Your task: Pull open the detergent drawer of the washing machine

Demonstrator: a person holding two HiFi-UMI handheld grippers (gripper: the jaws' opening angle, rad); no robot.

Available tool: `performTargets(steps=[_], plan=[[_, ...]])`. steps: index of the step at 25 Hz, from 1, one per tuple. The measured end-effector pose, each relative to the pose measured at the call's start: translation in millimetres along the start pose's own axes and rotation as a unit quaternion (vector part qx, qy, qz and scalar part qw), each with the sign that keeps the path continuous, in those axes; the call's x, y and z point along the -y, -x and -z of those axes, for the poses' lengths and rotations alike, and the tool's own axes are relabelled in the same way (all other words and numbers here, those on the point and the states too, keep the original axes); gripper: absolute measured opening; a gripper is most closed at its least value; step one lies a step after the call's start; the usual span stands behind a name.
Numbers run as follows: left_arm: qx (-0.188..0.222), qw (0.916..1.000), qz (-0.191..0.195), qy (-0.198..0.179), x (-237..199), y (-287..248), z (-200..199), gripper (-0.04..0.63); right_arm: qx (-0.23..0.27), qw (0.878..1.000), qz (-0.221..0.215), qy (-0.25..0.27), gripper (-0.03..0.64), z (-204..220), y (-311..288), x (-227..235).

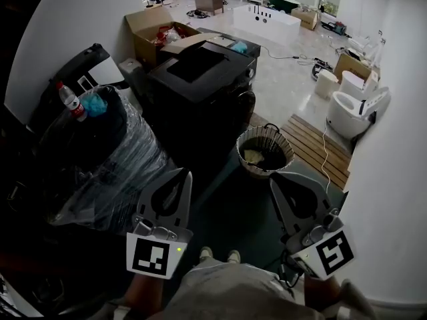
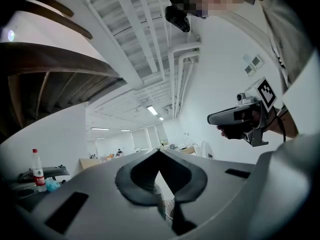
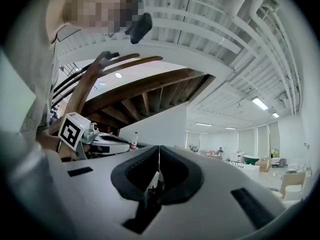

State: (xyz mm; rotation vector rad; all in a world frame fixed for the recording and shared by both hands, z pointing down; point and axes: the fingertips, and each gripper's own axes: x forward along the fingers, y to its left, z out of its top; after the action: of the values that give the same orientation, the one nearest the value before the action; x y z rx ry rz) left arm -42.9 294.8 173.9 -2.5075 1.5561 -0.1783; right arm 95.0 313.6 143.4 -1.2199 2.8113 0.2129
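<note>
Ahead of both grippers, well apart from them, the black washing machine (image 1: pixel 200 79) is seen next to a wicker basket (image 1: pixel 265 153); its detergent drawer cannot be made out. Left gripper (image 1: pixel 181 175) and right gripper (image 1: pixel 275 183) are held low, jaws pressed together, nothing pinched.

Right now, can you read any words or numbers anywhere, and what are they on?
No text can be read.
Bottle: red label, print too small to read.
Left gripper, right gripper: black-and-white square patterns only, no letters.
</note>
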Motion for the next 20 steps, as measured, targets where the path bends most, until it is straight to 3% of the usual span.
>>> performTargets(steps=[7,11,12,14,17,20], plan=[[-0.002,1.0000,-0.001,-0.002,7,-5,-2,0.015,-0.015,1.000,0.002,0.008,0.032,9,14,12],[-0.001,1.0000,0.000,-0.004,15,-8,-1,0.015,0.002,1.000,0.018,-0.001,0.034,7,22,21],[-0.001,1.0000,0.000,-0.006,17,-9,0,0.015,0.006,1.000,0.021,-0.004,0.058,7,24,23],[-0.002,1.0000,0.001,-0.007,20,-9,2,0.015,0.013,0.999,0.030,-0.009,0.277,6,27,26],[-0.004,1.0000,0.000,-0.006,22,-9,3,0.015,0.018,0.999,0.043,-0.006,0.339,7,32,30],[-0.006,1.0000,-0.002,-0.005,22,-11,6,0.015,0.015,0.999,0.045,-0.001,0.350,9,31,33]])
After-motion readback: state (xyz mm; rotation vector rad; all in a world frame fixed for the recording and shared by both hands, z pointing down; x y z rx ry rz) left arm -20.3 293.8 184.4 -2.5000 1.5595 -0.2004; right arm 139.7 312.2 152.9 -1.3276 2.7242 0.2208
